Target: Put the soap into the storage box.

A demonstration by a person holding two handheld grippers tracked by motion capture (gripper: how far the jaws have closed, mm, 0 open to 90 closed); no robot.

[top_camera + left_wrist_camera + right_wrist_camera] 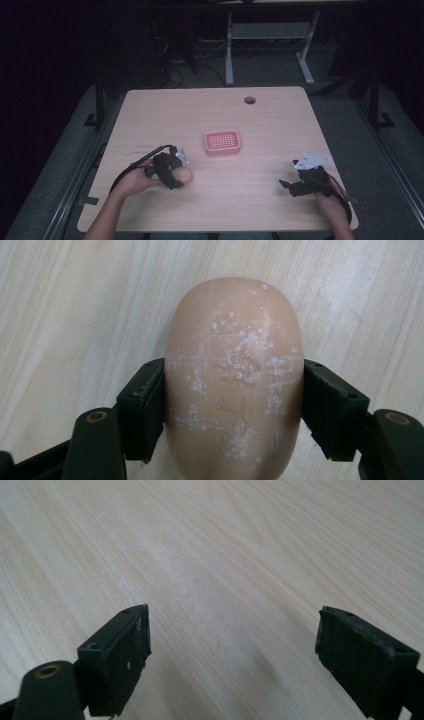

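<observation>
A peach-coloured oval bar of soap (234,375) with white scuffs lies on the wooden table, and both pads of my left gripper (234,410) press against its sides. From above, the soap (186,174) pokes out to the right of the left gripper (176,172), at the table's front left. A pink soap dish (222,142) with a perforated floor sits empty near the table's middle. My right gripper (232,650) stands open over bare wood, nothing between its jaws; from above the right gripper (290,184) is at the front right.
The light wooden table (260,125) has a round cable hole (249,100) near its far edge. Beyond it stand dark floor, cables and a white desk frame (270,35). Forearms reach in from the near edge.
</observation>
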